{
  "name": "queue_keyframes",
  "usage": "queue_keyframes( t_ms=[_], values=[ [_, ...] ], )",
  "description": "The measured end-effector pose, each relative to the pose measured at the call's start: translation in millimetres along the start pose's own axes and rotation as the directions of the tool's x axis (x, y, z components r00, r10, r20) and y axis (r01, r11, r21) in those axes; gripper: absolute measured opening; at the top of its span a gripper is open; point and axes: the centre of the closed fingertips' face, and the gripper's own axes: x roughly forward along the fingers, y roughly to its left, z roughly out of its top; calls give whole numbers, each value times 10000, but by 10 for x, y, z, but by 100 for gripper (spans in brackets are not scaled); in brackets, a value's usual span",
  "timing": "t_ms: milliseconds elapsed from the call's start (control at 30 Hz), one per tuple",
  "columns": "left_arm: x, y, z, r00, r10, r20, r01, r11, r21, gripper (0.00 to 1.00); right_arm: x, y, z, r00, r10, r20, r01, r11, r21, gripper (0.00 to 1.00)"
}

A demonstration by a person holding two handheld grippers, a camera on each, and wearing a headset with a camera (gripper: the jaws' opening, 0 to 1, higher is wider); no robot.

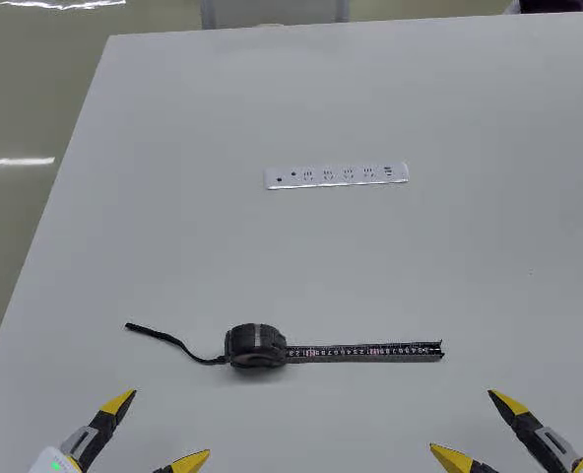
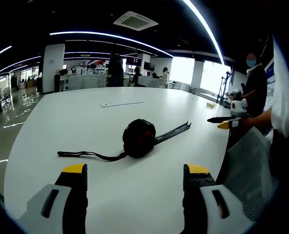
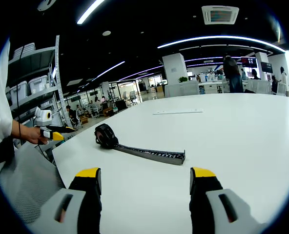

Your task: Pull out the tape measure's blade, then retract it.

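Tape measure [image 1: 257,347]: one, blade [image 1: 365,351] out rightward; one power strip [image 1: 337,175] far; my left gripper [image 1: 161,429] and right gripper [image 1: 469,426] both gape.

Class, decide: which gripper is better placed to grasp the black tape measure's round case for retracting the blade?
Probably the left gripper: its open fingers face the black round case, which lies nearer it. The right gripper sits by the blade's tip.

Wide white table [image 1: 272,256], glossy floor [image 1: 21,118] at nine o'clock, curved light strips [image 2: 110,35] overhead, windows [image 2: 210,75] at two, shelving [image 3: 32,83] at nine.
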Motion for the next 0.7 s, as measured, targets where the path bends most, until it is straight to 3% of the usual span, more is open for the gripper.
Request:
queue_keyframes(
  t_ms=[300,400,700],
  values=[
    [112,-38,-29,9999,38,-133,-38,10000,25,79,60,9,-25,9999,69,-122,-70,10000,-37,75],
    [159,-14,-48,9993,277,-233,-278,9996,-22,79,91,8,-25,9998,78,-166,-79,10000,-58,75],
    [290,-109,-40,9982,370,-479,-373,9993,-53,80,169,13,-26,9998,161,-85,-162,9999,-58,74]
  ],
)
